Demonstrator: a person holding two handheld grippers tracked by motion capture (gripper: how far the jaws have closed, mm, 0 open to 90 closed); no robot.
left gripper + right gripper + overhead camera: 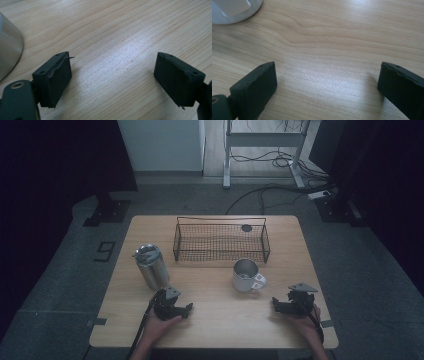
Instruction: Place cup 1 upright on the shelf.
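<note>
My left gripper rested near the steel tumbler, right gripper near the mug, both fingers spread, holding nothing.

One legible mark: a dark numeral "9" on a floor marker, approx. 9 o'clock of the wooden table. No other text or brand readable.

Light wooden tabletop, black wire basket standing at its far middle, small dark round thing inside the basket's far right corner, grey floor around, white frame legs beyond, dark cables trailing behind.
</note>
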